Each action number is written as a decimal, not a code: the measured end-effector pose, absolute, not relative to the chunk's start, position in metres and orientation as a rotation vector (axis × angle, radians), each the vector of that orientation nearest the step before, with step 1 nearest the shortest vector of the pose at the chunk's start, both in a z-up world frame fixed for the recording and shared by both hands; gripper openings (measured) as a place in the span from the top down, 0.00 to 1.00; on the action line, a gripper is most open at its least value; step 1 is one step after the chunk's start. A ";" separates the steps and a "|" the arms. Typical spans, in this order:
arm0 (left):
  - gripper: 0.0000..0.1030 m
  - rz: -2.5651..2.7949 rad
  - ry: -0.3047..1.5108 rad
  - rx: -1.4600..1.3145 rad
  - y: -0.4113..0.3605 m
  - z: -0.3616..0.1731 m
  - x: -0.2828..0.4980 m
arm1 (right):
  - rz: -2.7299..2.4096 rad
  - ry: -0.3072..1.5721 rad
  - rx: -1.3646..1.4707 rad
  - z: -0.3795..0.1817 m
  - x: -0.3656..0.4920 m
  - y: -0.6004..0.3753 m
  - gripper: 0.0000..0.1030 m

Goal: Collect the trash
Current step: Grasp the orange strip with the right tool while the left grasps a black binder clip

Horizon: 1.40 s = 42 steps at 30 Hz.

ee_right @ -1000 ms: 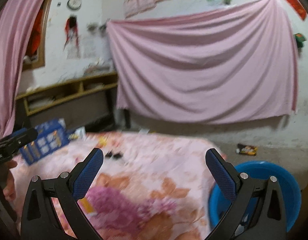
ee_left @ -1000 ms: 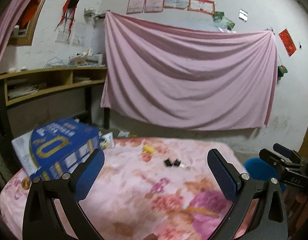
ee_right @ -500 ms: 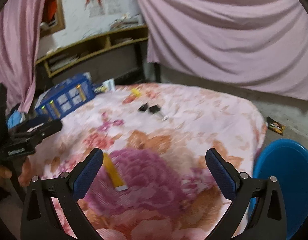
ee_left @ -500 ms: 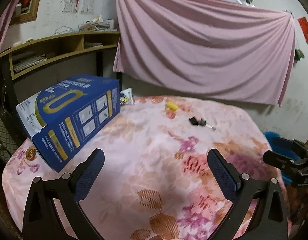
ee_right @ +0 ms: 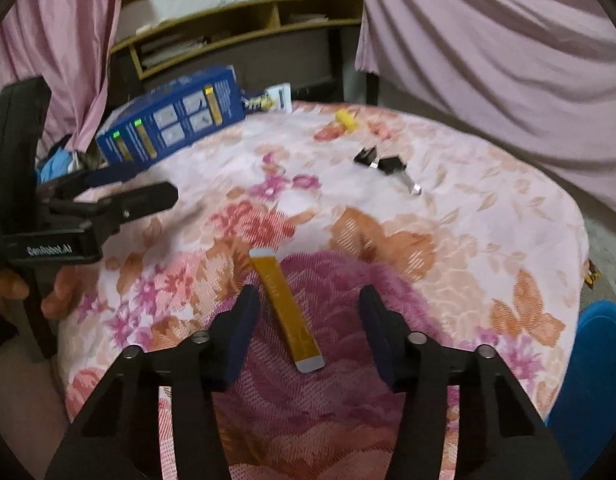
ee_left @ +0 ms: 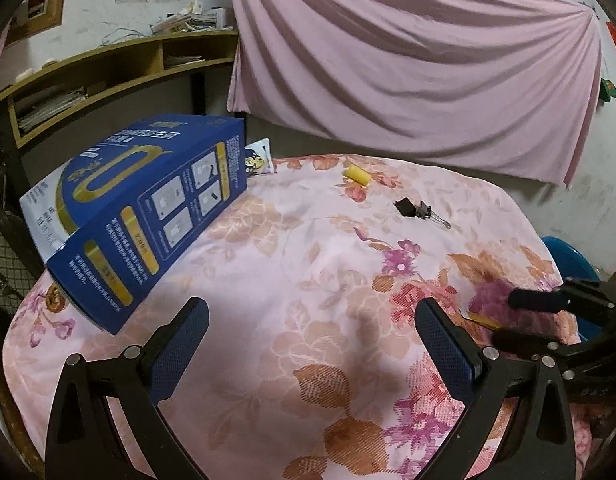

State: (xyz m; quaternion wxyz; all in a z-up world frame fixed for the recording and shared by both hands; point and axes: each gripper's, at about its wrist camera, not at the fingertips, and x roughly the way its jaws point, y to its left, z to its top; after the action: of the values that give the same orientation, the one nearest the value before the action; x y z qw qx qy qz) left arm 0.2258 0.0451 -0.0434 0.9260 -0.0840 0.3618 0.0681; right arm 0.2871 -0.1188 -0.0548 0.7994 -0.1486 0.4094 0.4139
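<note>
The right gripper (ee_right: pixel 308 312) is hanging low over the flowered cloth (ee_right: pixel 447 240), its fingers (ee_right: pixel 240 332) standing apart, and an orange wrapper strip (ee_right: pixel 286 308) is lying flat between them, touching neither. Ahead of the fingers two black binder clips (ee_right: pixel 381 164) and a small yellow piece (ee_right: pixel 345 119) are lying, with a blue bin (ee_right: pixel 587 380) sitting off the right finger beyond the cloth's edge. The left gripper (ee_left: pixel 311 336) is hovering with fingers wide apart over bare cloth, a blue box (ee_left: pixel 140 216) lying beyond its left finger.
</note>
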 end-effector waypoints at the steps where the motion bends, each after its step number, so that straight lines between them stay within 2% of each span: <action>1: 0.02 0.136 0.744 -0.171 0.046 -0.043 0.227 | 0.882 0.886 -0.328 -0.057 0.288 -0.117 0.62; 3: 0.02 0.126 0.748 -0.173 0.047 -0.043 0.231 | 0.879 0.891 -0.331 -0.057 0.290 -0.116 0.83; 4: 0.02 0.121 0.750 -0.175 0.047 -0.043 0.233 | 0.869 0.893 -0.333 -0.057 0.291 -0.116 0.88; 18: 0.03 -0.024 0.771 -0.171 0.030 -0.035 0.288 | 0.667 0.886 -0.208 -0.055 0.349 -0.142 0.89; 27: 0.03 -0.083 0.840 -0.042 0.011 -0.049 0.340 | 0.595 0.890 -0.132 -0.055 0.384 -0.149 0.89; 33: 0.25 -0.130 0.914 -0.011 0.007 -0.067 0.376 | 0.584 0.916 -0.090 -0.060 0.394 -0.151 0.89; 37: 0.29 -0.157 0.931 -0.001 0.001 -0.074 0.391 | 0.574 0.924 -0.045 -0.060 0.400 -0.157 0.89; 40: 0.43 -0.172 0.942 0.010 -0.005 -0.077 0.402 | 0.573 0.932 -0.016 -0.061 0.404 -0.161 0.89; 42: 0.46 -0.178 0.950 0.021 -0.008 -0.079 0.409 | 0.573 0.936 -0.007 -0.062 0.405 -0.163 0.89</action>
State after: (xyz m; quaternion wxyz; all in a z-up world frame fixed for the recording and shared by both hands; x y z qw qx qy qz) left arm 0.4089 -0.0078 -0.0789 0.8855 0.0099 0.4566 -0.0855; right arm 0.4048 -0.1629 -0.0617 0.8531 -0.0035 0.4449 0.2725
